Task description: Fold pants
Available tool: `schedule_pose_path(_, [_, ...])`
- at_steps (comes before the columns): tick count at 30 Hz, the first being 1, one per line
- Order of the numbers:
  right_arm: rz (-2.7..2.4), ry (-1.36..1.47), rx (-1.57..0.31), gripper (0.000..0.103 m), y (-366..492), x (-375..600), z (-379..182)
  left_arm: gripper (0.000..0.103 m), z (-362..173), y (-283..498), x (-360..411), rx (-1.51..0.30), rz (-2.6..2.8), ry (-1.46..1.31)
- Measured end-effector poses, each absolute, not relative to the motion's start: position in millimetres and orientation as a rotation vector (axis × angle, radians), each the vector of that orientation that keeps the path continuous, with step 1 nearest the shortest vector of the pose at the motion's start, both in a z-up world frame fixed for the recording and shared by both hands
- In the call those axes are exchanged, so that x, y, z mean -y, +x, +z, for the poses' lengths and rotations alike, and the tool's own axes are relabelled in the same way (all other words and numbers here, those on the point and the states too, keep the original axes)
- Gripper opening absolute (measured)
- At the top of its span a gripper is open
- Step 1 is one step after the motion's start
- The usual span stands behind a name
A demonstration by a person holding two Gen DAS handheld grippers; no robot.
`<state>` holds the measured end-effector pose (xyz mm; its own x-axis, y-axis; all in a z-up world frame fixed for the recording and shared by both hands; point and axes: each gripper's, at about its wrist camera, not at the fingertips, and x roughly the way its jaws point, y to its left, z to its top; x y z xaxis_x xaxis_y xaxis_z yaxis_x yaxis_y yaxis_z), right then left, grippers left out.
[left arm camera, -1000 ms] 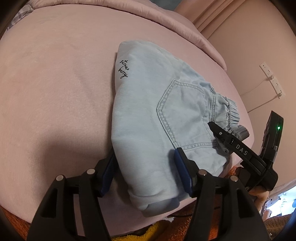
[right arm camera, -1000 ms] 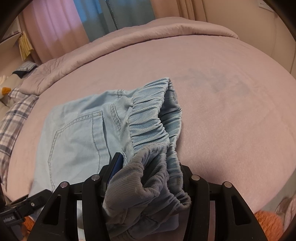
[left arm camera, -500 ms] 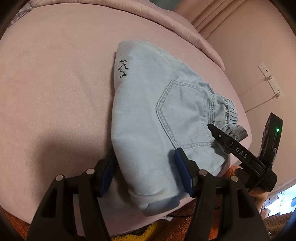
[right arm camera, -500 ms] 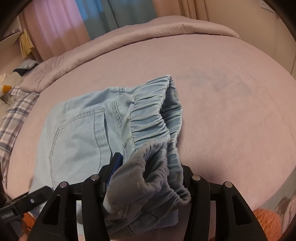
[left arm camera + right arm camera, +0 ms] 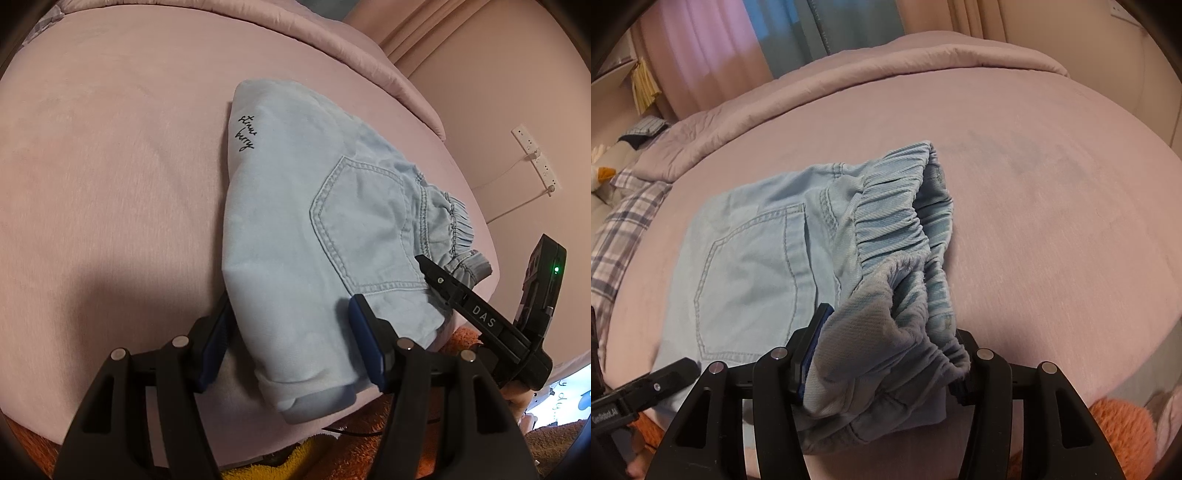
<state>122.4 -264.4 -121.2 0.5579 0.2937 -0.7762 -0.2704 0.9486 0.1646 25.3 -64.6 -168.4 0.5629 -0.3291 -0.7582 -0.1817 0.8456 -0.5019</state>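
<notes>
Pants (image 5: 295,229) lie folded at the near edge of the bed (image 5: 110,184). My left hand-held gripper (image 5: 291,347) straddles the folded end, jaws apart, probably steadying it. Right hand-held gripper (image 5: 886,354) has the bunched waistband between its jaws; actual clamping unclear.

pants (image 5: 303,236) – folded, on bed (image 5: 110,184) near its front edge | left tool (image 5: 291,350) astride near end

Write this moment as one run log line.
step: folding | left gripper: straddles pants leg end, grip unclear | right gripper: holds waistband
</notes>
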Motion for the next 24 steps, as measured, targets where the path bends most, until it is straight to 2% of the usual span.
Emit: schedule_pose_path(24, [0.333,0.011,-0.929,0.054,117.4,259.9,-120.0,0.063,-170.1,26.2,60.7,-1.002,-0.112,-0.597])
